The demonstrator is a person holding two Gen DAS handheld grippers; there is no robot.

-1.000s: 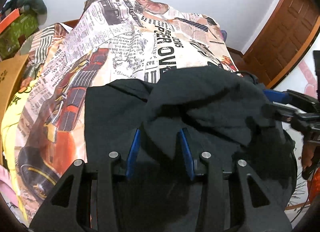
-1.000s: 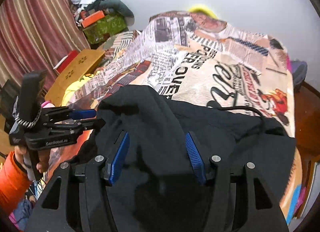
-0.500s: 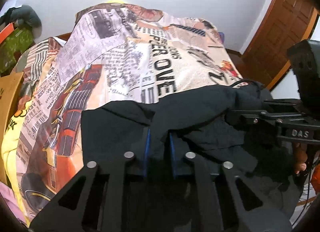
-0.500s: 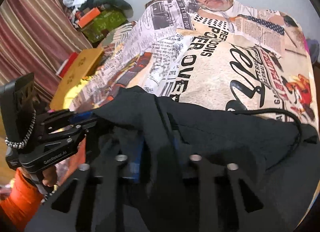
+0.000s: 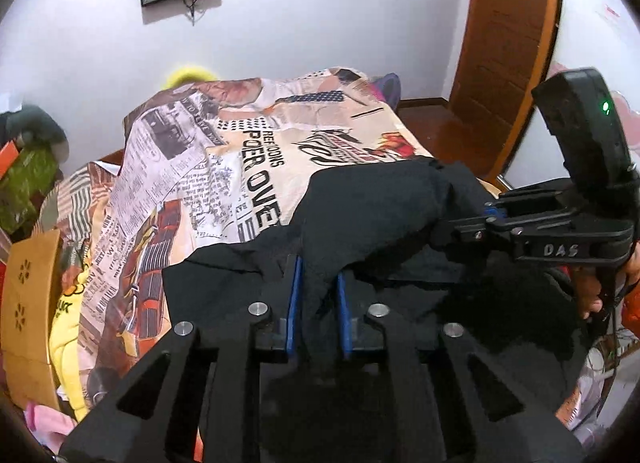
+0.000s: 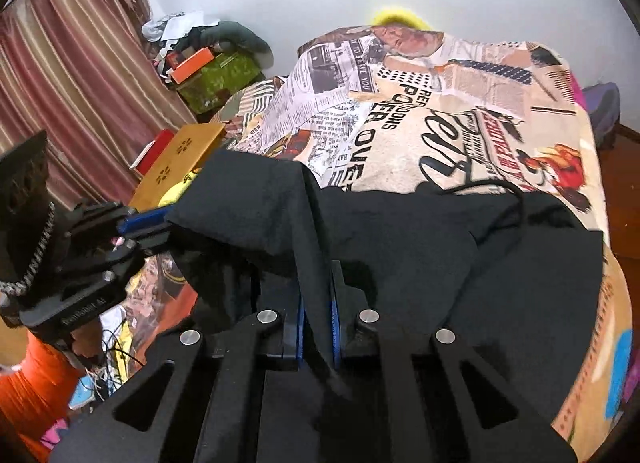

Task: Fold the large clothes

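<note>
A large black garment (image 5: 372,207) lies on the near end of a bed with a newspaper-print cover (image 5: 224,167). My left gripper (image 5: 318,283) is shut on a raised fold of the black garment. My right gripper (image 6: 316,295) is shut on another fold of the same garment (image 6: 420,247). Each gripper shows in the other's view: the right one (image 5: 486,217) at the right, the left one (image 6: 160,223) at the left, both pinching the lifted cloth edge. A black drawstring (image 6: 496,187) lies on the far right part of the garment.
A wooden door (image 5: 508,47) stands at the right. A wooden board (image 6: 180,159) and a yellow cloth (image 5: 66,319) lie at the bed's left edge. Striped curtains (image 6: 64,75) and a pile of boxes and clothes (image 6: 208,59) fill the left corner.
Both grippers have shut on the black garment, then lifted it. The held folds now rise off the bed and the cameras tilt up toward the wall.
</note>
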